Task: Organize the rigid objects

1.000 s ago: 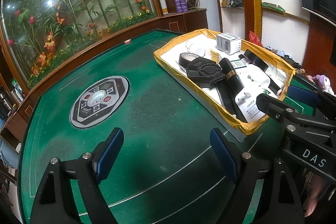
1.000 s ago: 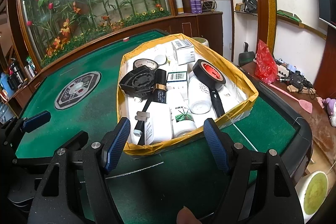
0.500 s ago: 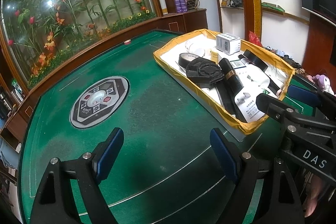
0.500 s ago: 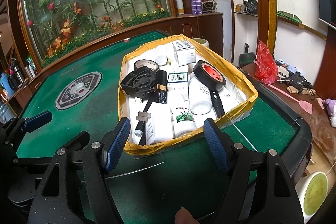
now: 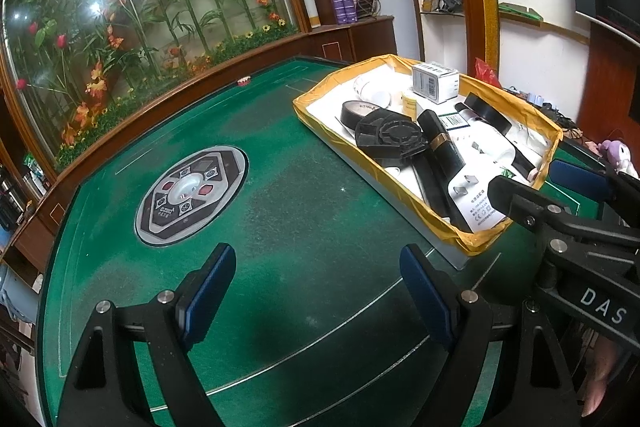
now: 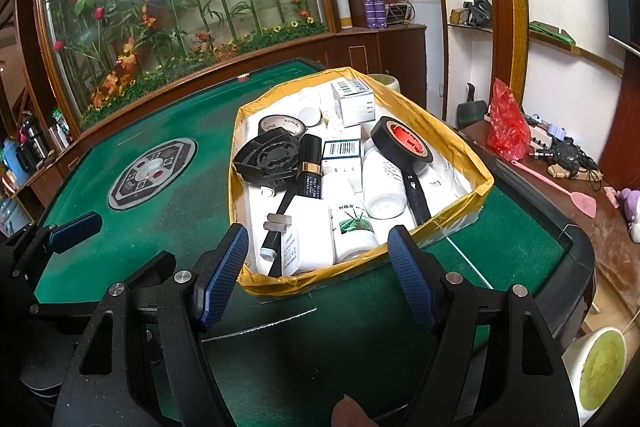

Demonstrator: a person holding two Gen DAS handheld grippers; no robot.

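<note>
White plastic bottle (image 6: pixel 350 227) near box (image 6: pixel 452 219) edge looks light, stiff, slick; I'd pinch its middle, my right gripper (image 6: pixel 316 283) and left gripper (image 5: pixel 316 303) both spread, empty.

Table felt (image 6: pixel 500 251) dark green with thin white lines; centre panel (image 5: pixel 191 190) grey-silver with black segments and red buttons. Box (image 6: pixel 452 151) rim yellow-orange, white lining. Inside: tape roll (image 6: pixel 401 140) black with red core label, second tape roll (image 6: pixel 281 125) black with grey-white inner, fan housing (image 6: pixel 269 159) black, tube (image 6: pixel 310 171) black with gold band, bottles (image 6: pixel 384 183) white, one bottle (image 6: pixel 352 227) with green plant print, carton (image 6: pixel 354 103) white/grey with barcode. Gripper pads (image 6: pixel 224 273) blue, textured; frames black. Fly swatter (image 6: pixel 560 189) pink, bag (image 6: pixel 506 125) red.
</note>
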